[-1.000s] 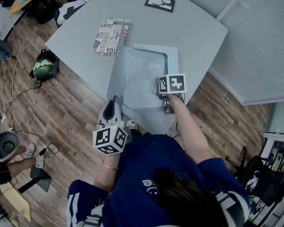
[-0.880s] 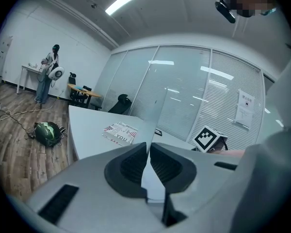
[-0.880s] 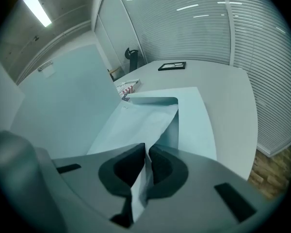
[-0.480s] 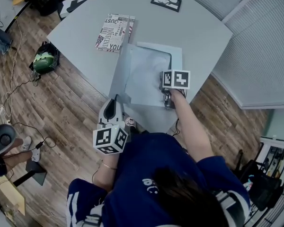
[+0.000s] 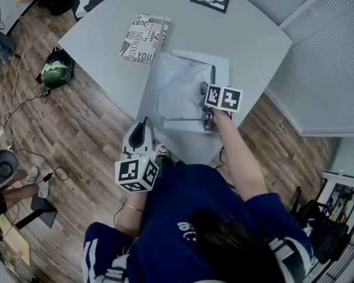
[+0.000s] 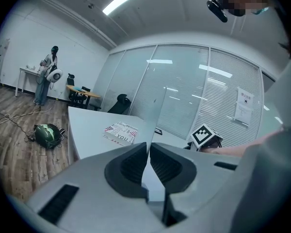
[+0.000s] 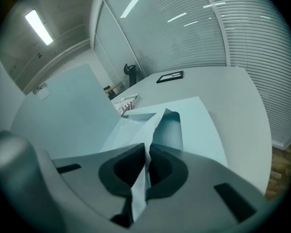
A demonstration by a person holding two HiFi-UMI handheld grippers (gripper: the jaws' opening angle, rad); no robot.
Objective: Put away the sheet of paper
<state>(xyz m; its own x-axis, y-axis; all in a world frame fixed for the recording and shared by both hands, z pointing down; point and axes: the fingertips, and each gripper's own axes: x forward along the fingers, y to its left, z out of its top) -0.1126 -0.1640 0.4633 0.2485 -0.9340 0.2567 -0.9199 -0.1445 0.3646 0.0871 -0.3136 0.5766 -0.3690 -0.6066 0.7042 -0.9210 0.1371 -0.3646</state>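
The left gripper [image 6: 149, 149], nearly closed, pinches the raised cover of the translucent pale-blue plastic folder [image 5: 221, 69] at its 7 o'clock corner. The right gripper [image 7: 148, 152], clamped tight, grips the white paper sheet [image 5: 180, 90], seemingly partly inside. Feed it flat toward 12 o'clock, keeping the cover high. Count: 1 sheet, 1 folder, 2 grippers, 1 newsprint-patterned book [image 5: 143, 37].

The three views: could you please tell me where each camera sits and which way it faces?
Head view: on the person's head, steeply down at the table; torso, arms show.
Left gripper view: on the left gripper, looking across the table, jaws shut on the folder cover; right arm shows.
Right gripper view: on the right gripper, angled down, jaws shut on the sheet of paper; no body.
Shared: printed box.
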